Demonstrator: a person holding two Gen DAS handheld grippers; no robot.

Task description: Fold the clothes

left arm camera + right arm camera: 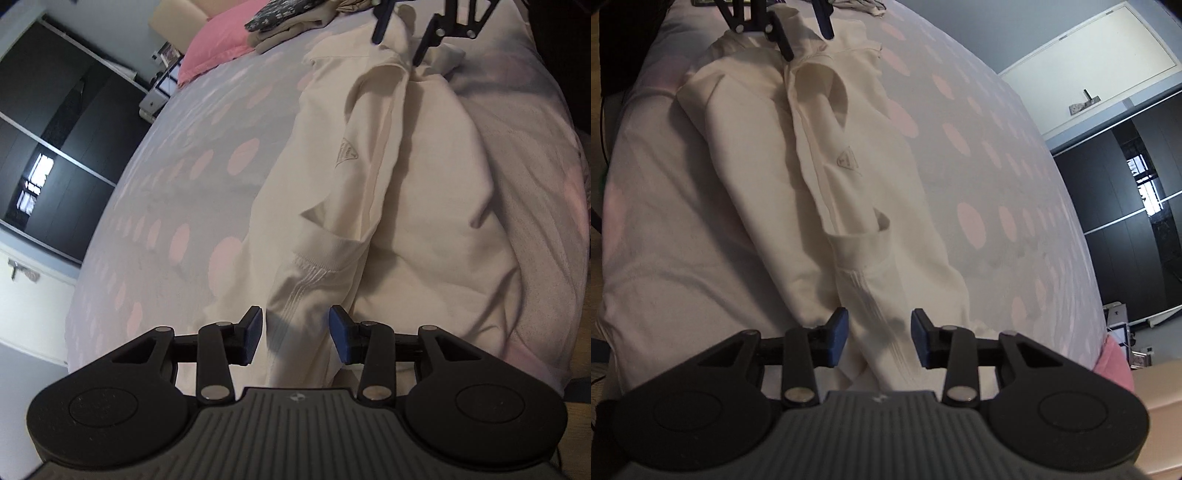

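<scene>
Pink-dotted bedding (pixel 177 192) carried a cream sweatshirt (pixel 406 206) lying partly folded along its length. At opposite ends, left gripper (pixel 295 334) and right gripper (pixel 879 336) each hung spread over a striped sleeve (pixel 295 295).

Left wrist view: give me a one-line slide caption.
Open left gripper poised over one end of a cream shirt on the dotted bedspread, open right gripper at the far end.

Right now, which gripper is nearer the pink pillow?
Right. The right gripper is just beside the pink pillow; the left gripper is at the opposite end of the cream garment, well away from it.
</scene>
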